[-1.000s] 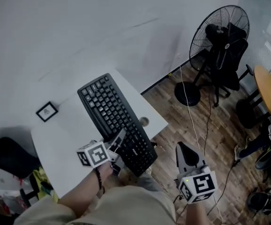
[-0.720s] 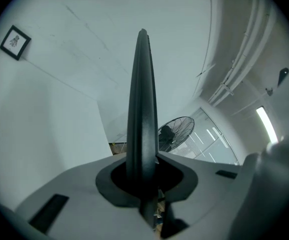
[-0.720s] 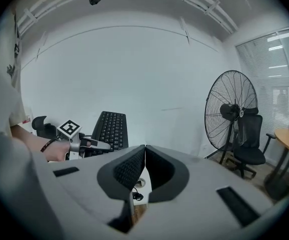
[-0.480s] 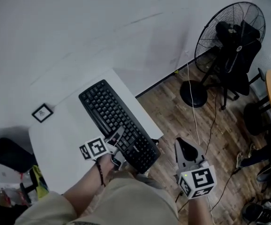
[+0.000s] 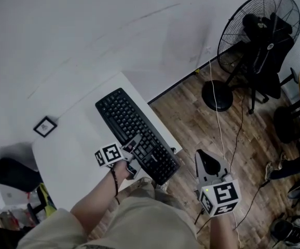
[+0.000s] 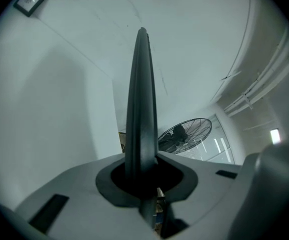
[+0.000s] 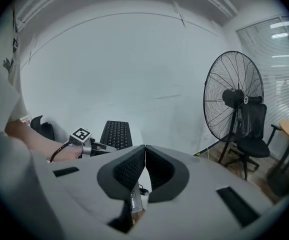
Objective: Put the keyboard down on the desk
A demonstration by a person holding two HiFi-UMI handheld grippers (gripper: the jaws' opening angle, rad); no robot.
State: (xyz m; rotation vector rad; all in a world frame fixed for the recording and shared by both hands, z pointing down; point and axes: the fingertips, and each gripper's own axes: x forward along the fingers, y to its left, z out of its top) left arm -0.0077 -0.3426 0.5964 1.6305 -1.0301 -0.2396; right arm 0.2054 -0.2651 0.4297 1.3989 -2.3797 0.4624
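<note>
keyboard: stretching along the counter's right edge, near end sticking past it
left gripper: fingers pinching the keyboard's near end
right gripper: hanging beyond the counter's right edge, fingers pressing together, empty

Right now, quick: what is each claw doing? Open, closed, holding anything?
Left claw: closed on the near edge of the keyboard.
Right claw: closed, holding nothing.
</note>
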